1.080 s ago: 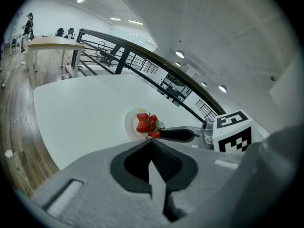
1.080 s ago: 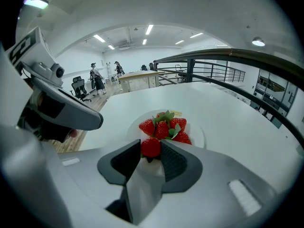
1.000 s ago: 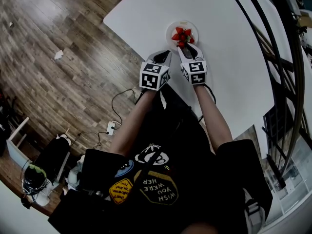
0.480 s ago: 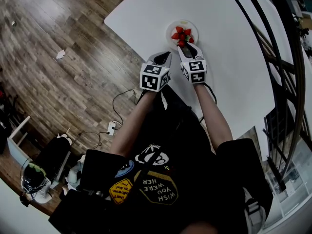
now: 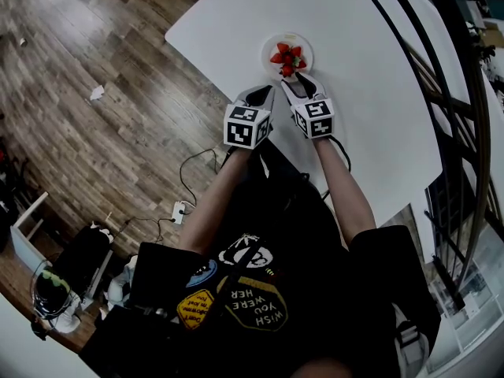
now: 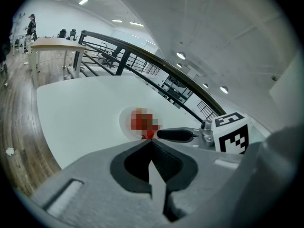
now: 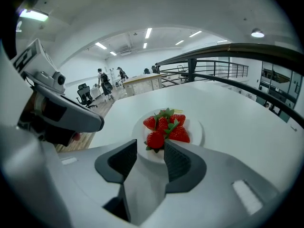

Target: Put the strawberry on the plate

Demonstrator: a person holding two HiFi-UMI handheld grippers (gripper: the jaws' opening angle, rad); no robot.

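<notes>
A small white plate (image 5: 305, 48) on the white table holds several red strawberries (image 5: 287, 58). My right gripper (image 5: 297, 80) hovers at the plate's near rim. Its jaws have just been opening and stand open. In the right gripper view, the nearest strawberry (image 7: 156, 139) lies on the plate (image 7: 197, 129) just beyond my fingertips, and the pads do not touch it. My left gripper (image 5: 262, 94) stays beside it on the left, shut and holding nothing. In the left gripper view, the plate (image 6: 124, 120) is ahead, with its fruit blurred over.
The white table (image 5: 370, 93) ends close to the person's body, and its left edge drops to a wooden floor (image 5: 87, 93). A dark railing (image 5: 449, 124) runs along the right side. Cables lie on the floor (image 5: 189, 187).
The right gripper's jaws stand wider than in the earlier frames, and the front strawberry lies free on the plate. The left gripper has kept its place.
</notes>
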